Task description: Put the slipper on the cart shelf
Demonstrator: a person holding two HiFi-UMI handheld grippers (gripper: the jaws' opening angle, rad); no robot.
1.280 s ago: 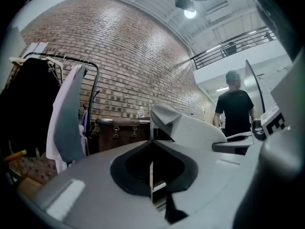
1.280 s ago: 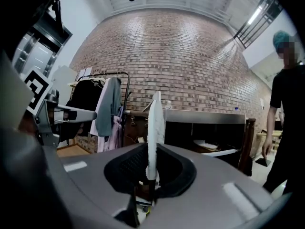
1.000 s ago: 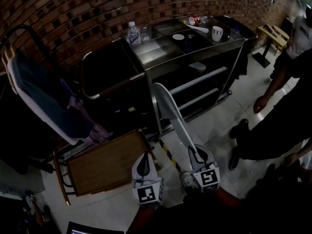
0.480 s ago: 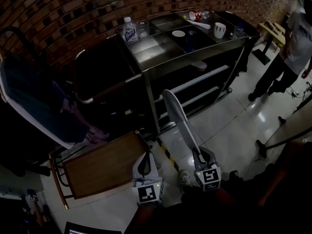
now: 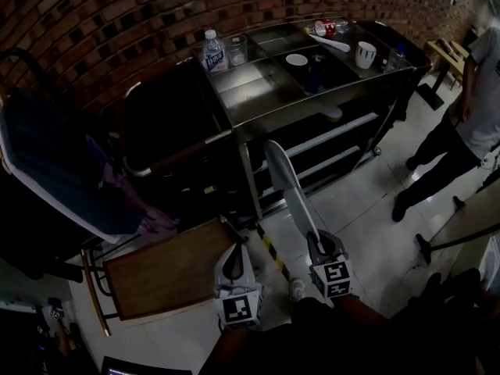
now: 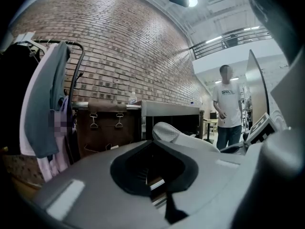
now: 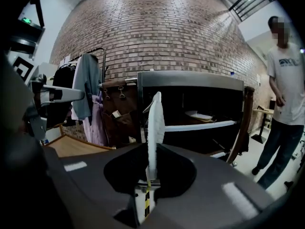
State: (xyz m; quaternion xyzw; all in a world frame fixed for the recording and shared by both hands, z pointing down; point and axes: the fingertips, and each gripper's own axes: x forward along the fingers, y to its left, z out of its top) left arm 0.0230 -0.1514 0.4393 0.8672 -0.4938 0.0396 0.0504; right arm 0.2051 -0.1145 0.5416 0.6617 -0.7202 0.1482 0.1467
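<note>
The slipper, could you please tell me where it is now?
Head view, centre-right: the slipper is clamped in the right gripper, pointing toward the cart.

Bare floor (image 5: pixel 351 209) lies open between the slipper (image 5: pixel 287 182) standing up from the right tongs (image 5: pixel 316 244) and the cart (image 5: pixel 312 101) at centre frame. The cart's middle shelf (image 7: pixel 205 125) is free to the left of a white thing (image 7: pixel 198 115) lying on it. A wooden board (image 5: pixel 168 268) blocks the lower left, and a person (image 5: pixel 461 123) stands at the right edge.
</note>
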